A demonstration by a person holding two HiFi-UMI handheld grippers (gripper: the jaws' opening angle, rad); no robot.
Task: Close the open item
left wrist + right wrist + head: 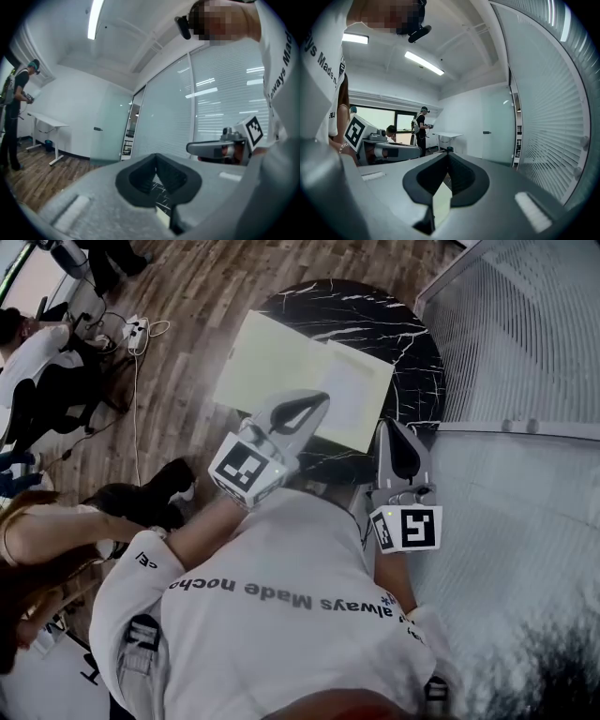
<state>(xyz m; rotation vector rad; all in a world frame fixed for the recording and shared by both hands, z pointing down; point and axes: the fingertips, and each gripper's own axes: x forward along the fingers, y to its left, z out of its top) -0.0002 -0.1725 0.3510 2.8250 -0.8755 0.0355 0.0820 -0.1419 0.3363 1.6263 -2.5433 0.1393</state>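
— Where the head view is read from its left edge, what is seen first?
— Seated people (33,352) are seen on the wood floor (187,296). Next, the left gripper (323,397) is held with its jaws shut on nothing, its tips above the near part of the pale folder (281,362).
— And the folder?
— It is laid open and flat on the round black marble desk (375,315) (two leaves can be made out). Further right, the right gripper (390,425) is held just beside the folder's right edge, jaws closed and empty, with a blind-covered glass wall (525,324) alongside.
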